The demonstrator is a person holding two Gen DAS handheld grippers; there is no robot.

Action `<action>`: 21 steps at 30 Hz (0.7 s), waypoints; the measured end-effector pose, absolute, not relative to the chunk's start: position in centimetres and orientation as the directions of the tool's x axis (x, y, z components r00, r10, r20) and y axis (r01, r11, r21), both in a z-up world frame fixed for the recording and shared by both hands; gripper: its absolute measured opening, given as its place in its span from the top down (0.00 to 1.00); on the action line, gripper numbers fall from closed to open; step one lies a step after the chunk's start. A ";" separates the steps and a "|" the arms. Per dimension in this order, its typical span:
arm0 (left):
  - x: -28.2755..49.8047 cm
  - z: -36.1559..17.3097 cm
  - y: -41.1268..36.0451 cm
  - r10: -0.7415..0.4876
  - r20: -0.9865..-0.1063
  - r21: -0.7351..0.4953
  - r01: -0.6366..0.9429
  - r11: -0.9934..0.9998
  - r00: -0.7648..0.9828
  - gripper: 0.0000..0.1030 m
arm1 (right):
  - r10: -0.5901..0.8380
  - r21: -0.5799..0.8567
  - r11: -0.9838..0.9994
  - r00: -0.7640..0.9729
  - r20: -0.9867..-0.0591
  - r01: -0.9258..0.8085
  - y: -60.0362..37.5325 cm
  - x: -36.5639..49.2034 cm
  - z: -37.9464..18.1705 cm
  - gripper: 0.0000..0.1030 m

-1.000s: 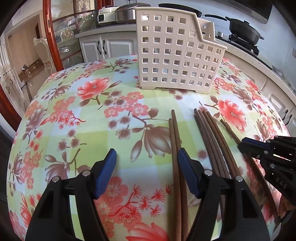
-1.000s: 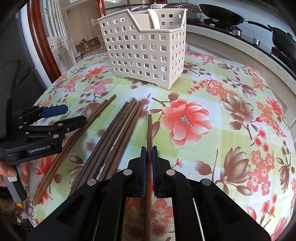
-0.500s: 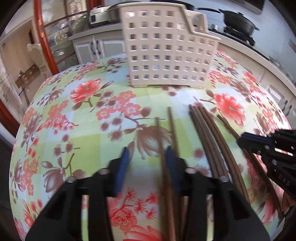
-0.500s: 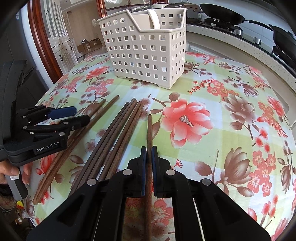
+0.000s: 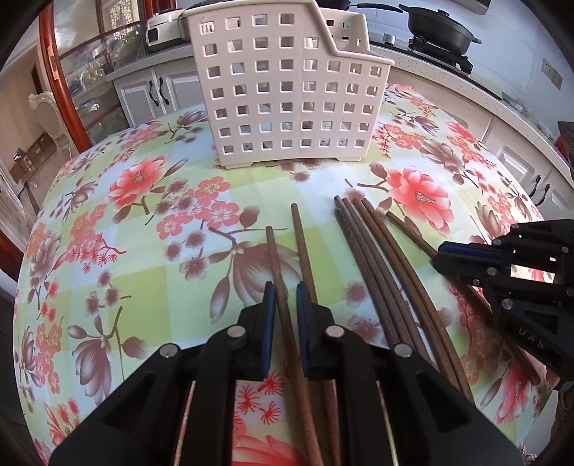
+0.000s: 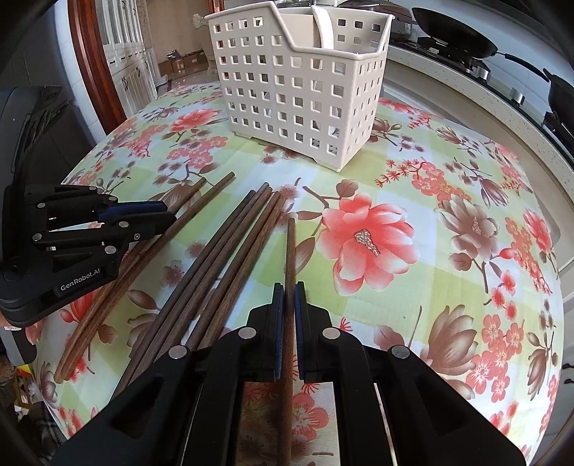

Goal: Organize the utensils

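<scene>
Perforated basket (image 6: 305,89) stands at the far side of the table (image 6: 466,286); no chopstick seen in it, so sorting looks barely begun. All chopsticks lie on the cloth near-side of the basket: a bundle (image 6: 229,258) between two singles. Right gripper (image 6: 290,297) is clamped on one chopstick (image 6: 290,251). Left gripper (image 5: 286,299) straddles another chopstick (image 5: 278,279), jaws nearly closed; contact unclear.

Floral vinyl tablecloth (image 5: 107,272); black lidded pot (image 5: 439,27) on stove; white rice cooker (image 5: 163,28); black frying pan (image 6: 453,37).
</scene>
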State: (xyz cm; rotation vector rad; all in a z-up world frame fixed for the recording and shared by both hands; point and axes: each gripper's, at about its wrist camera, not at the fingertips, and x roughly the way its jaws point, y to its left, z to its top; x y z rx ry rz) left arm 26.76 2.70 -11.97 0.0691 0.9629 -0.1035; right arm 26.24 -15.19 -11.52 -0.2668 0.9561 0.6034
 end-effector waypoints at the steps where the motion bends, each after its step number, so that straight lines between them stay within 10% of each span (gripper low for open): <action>1: 26.7 -12.0 2.8 -0.062 -0.819 0.008 0.118 0.993 0.571 0.94 | 0.362 0.046 0.807 0.433 -0.825 -0.588 -15.2 26.2 -11.5 0.94; 21: 22.6 -5.6 3.5 -0.083 -0.712 0.001 0.119 0.993 0.697 0.95 | 0.424 0.052 0.832 0.575 -0.700 -0.552 -17.1 24.3 -5.3 0.94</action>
